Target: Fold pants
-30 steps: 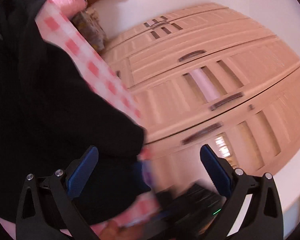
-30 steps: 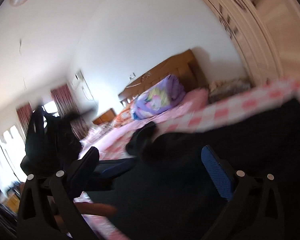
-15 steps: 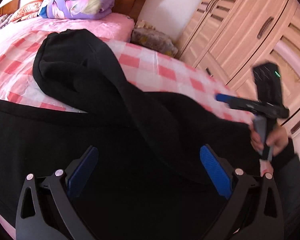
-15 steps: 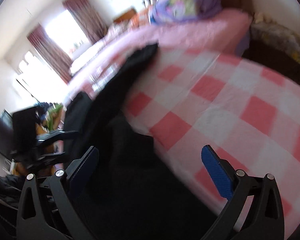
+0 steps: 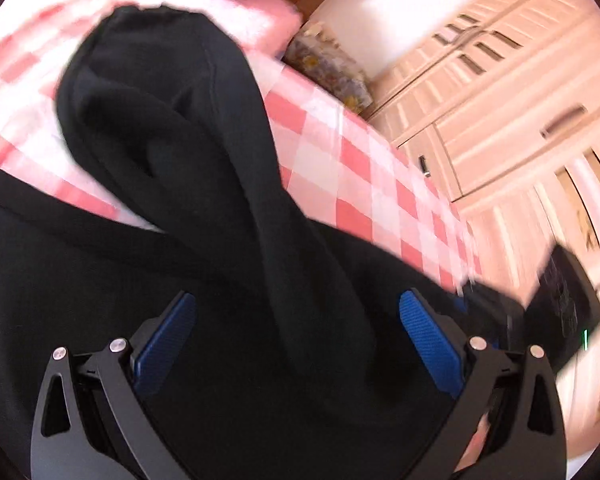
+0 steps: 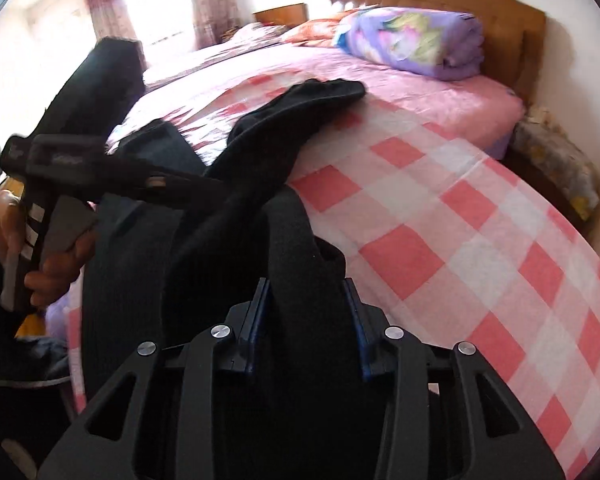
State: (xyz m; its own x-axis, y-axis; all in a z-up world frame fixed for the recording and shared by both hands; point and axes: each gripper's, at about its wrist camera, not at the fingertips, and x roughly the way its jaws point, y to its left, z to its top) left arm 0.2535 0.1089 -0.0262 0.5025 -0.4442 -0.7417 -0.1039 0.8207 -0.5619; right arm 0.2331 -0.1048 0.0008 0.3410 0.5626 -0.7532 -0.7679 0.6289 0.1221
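Note:
Black pants lie rumpled on a bed with a pink and white checked sheet; one leg stretches toward the pillows. My left gripper is open and hovers just over the black cloth. In the right wrist view my right gripper is shut on a thick fold of the pants near the bed's edge. The left gripper shows there at the left, held by a hand, its fingers over the pants. The right gripper's body shows at the right of the left wrist view.
A purple rolled quilt lies at the wooden headboard. A beige wardrobe stands right of the bed. A patterned bundle sits between bed and wardrobe. A bright window with red curtains is at the far left.
My right gripper has closed on a fold of the pants at the bed's edge. The left gripper stays open and has shifted a little over the cloth.

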